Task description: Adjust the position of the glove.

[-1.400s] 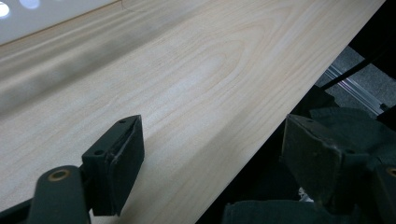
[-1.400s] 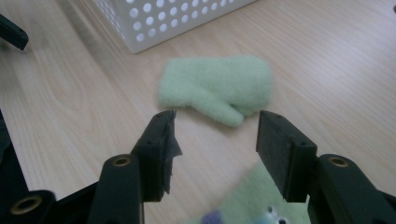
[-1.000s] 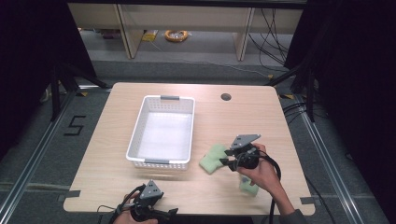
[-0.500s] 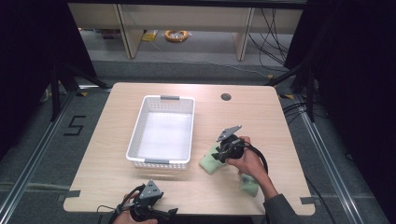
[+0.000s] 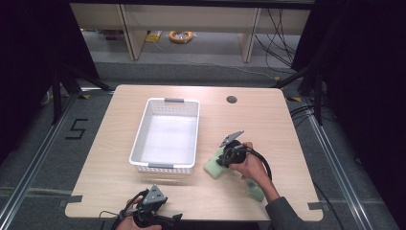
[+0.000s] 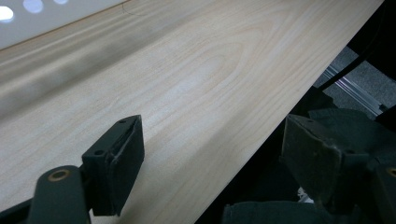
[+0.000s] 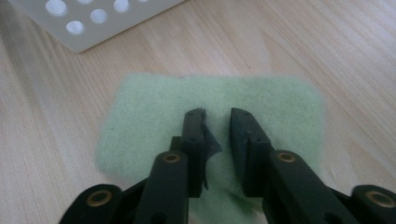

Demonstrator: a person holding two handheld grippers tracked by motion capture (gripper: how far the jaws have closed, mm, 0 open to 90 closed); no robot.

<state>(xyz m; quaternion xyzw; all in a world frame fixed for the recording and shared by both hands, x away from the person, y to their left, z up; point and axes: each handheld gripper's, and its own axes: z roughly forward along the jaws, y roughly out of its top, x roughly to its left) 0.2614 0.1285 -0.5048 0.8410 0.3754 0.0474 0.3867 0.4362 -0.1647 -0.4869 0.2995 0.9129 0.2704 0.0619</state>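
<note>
A light green pad [image 5: 213,167] lies flat on the wooden table [image 5: 268,120], just right of the white basket's near corner. My right gripper [image 5: 222,160], held in a hand, is tilted down onto it. In the right gripper view the green pad [image 7: 140,116] spreads under the right gripper [image 7: 217,116], whose jaws stand nearly together with a thin strip of pad between their tips. My left gripper [image 5: 173,218] rests at the table's front edge. In its own view the left gripper [image 6: 215,158] is open wide over bare wood and the table edge.
The white perforated basket [image 5: 165,101] stands left of centre, and its bottom looks bare. A second green pad [image 5: 256,191] lies under the person's right forearm near the front edge. A round cable hole [image 5: 231,99] sits at the back. Shelves and cables stand beyond the table.
My right gripper has moved left and down from beside the pad onto it. The left gripper has stayed at the front edge.
</note>
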